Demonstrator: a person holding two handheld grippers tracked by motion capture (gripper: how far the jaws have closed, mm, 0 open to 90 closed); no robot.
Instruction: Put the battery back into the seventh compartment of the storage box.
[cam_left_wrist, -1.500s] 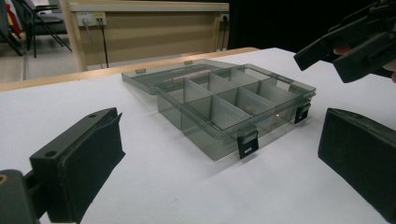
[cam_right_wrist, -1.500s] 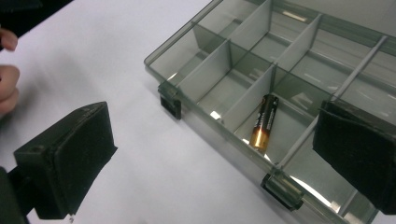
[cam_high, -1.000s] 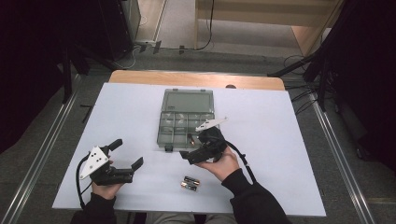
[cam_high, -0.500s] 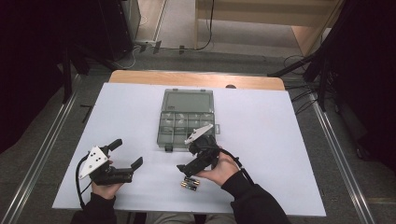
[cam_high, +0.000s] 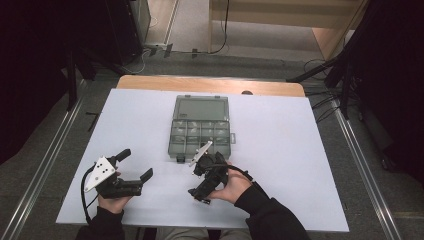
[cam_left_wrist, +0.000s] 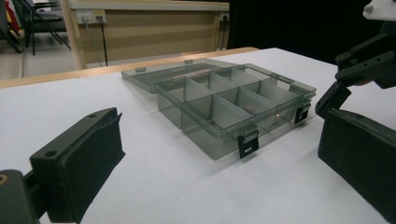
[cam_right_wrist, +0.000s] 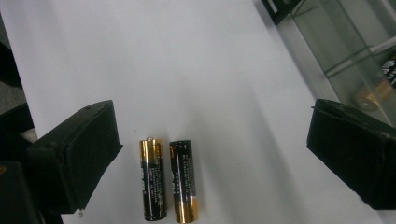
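Two black-and-gold AA batteries lie side by side on the white table. My right gripper hangs open just above them with a jaw on either side. In the high view that right gripper points down and toward the person, in front of the box, and covers the batteries. An open clear grey compartment box sits mid-table. One battery lies in a front compartment. My left gripper rests open at the front left, empty and aimed at the box.
The box's lid lies flat behind its compartments. White table surface stretches to the right, with a wooden edge at the back. Black latches hang on the box's front wall. The right gripper shows at the edge of the left gripper view.
My right gripper has drawn back from the box's front edge toward the person and tipped down over the two batteries. The left gripper has stayed put.
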